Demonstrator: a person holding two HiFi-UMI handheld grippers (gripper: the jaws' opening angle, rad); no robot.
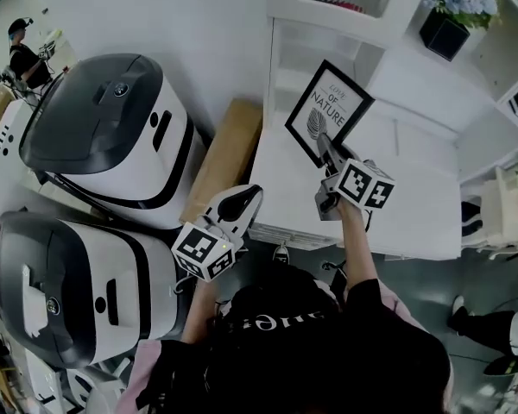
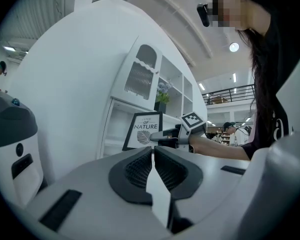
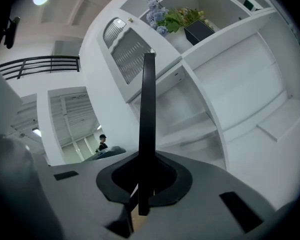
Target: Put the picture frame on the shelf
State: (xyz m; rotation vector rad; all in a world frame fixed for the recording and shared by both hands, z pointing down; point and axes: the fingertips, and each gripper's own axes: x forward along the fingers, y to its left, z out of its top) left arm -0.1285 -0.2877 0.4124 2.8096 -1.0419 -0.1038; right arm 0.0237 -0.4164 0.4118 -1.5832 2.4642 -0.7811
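Two claws show, and only one is loaded. The right claw is clamped on a black rectangular picture frame with a white print of a leaf and the words LOVE OF NATURE. It pinches the frame's lower right edge. In the right gripper view the frame appears edge-on, as a thin dark bar rising straight up from between the closed pads.

The frame stands tilted in front of the tall white shelf unit, facing outward before its lower open compartments. Whether its bottom corner touches the shelf unit's wide white ledge cannot be told.

The left claw has its ribbed jaws pressed together with nothing between them. It hangs well in front of the shelf unit and off its left end, pointing toward the frame.

High in the shelf unit, a black square pot of pale blue flowers sits in an upper compartment. A flat brown cardboard box leans against the shelf unit's left side. Left of it stand two rounded white-and-dark-grey machines.
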